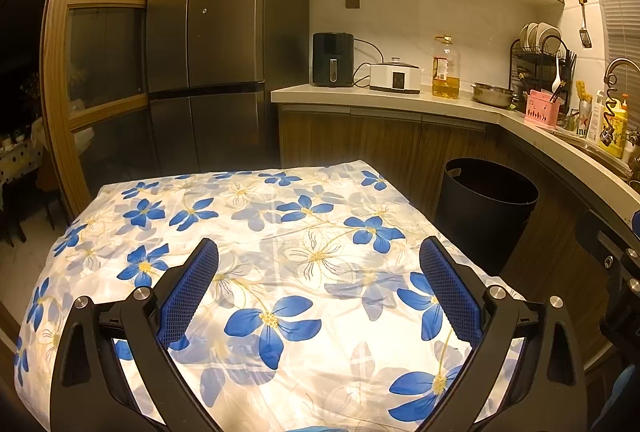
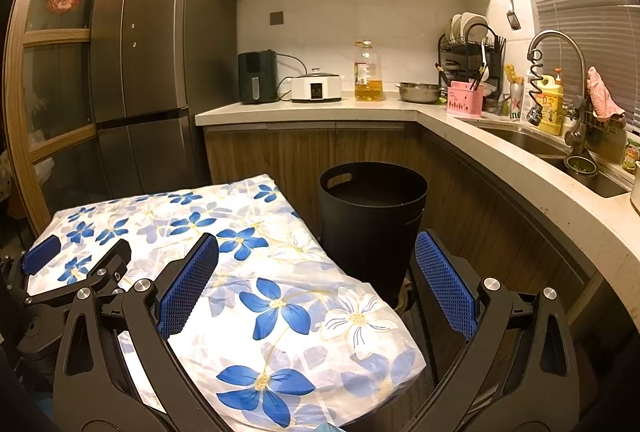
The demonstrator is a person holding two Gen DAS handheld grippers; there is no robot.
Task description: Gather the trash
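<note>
Oddly, no trash shows anywhere on the table draped in a white cloth printed with blue and cream flowers point(image 1: 248, 232); the cloth lies bare in both views, so the pieces to collect are either already gone or out of frame, and I cannot tell which. The round black plastic bin with a cut-out handle point(image 2: 372, 216) stands on the floor just beside the table's far right corner, at about one o'clock from the right gripper, between the table and the wood-fronted cabinets; that spot looks chosen so anything lifted off the cloth can be dropped in with a short swing. Its inside is dark and its contents are hidden.

The left gripper point(image 1: 320, 296) hangs over the near middle of the cloth with its blue-padded fingers point(image 1: 188, 296) spread wide and nothing between them. The right gripper point(image 2: 316, 292) hovers over the table's near right corner, its fingers likewise wide apart and empty, with the bin showing through the gap toward twelve o'clock. In the right view the left gripper appears at nine o'clock, low over the cloth.

Both being empty and level with the table suggests a pause either before a search or after the last drop; the next move would need a target, which these views do not offer
</note>
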